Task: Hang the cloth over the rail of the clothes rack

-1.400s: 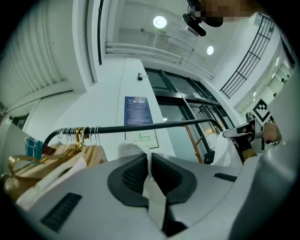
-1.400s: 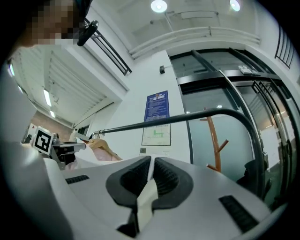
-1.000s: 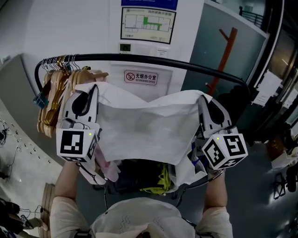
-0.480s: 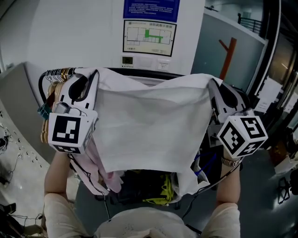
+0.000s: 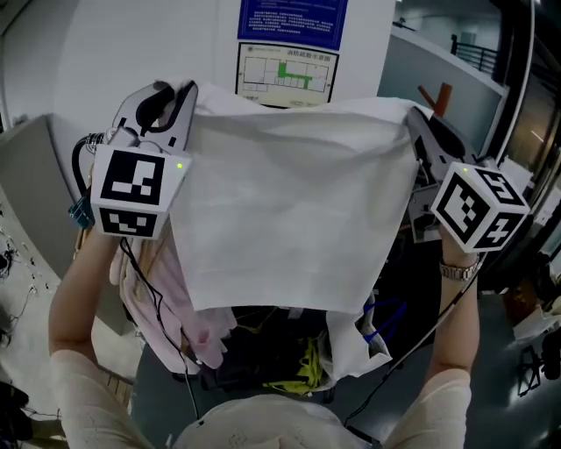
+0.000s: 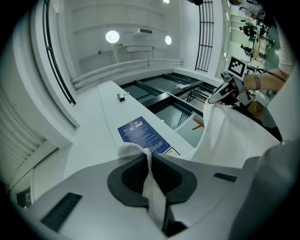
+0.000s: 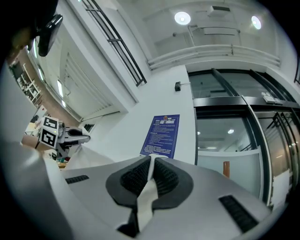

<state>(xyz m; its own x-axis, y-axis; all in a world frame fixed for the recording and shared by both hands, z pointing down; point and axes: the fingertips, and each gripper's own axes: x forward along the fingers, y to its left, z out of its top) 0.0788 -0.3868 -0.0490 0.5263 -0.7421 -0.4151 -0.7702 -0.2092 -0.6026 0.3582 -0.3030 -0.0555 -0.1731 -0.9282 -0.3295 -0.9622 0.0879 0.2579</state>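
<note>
A person's two bare forearms reach up from the bottom of the head view, each carrying a hand-held gripper. Low between the arms, a pink garment (image 5: 162, 298) droops on the left beside a dark heap with a yellow-green item (image 5: 308, 355) in it. Above these, the white cloth (image 5: 289, 202) is held up and spread wide between the two tools, its lower edge hanging free in front of the person. The left hand-held gripper (image 5: 171, 95) is clamped on the cloth's upper left corner; its own view shows a thin fold of the fabric pinched between the dark pads. The right hand-held gripper (image 5: 419, 121) bites the upper right corner in the same way, a strip of white running down between its closed jaws. The raised sheet covers most of the clothes rack, so only the black bend of the rail (image 5: 77, 158) shows, just left of the left tool's marker cube. On the white wall beyond hang a floor plan (image 5: 285, 74) and, above it, a blue notice (image 5: 292, 19); a wooden coat stand (image 5: 438, 95) pokes up at right.
</note>
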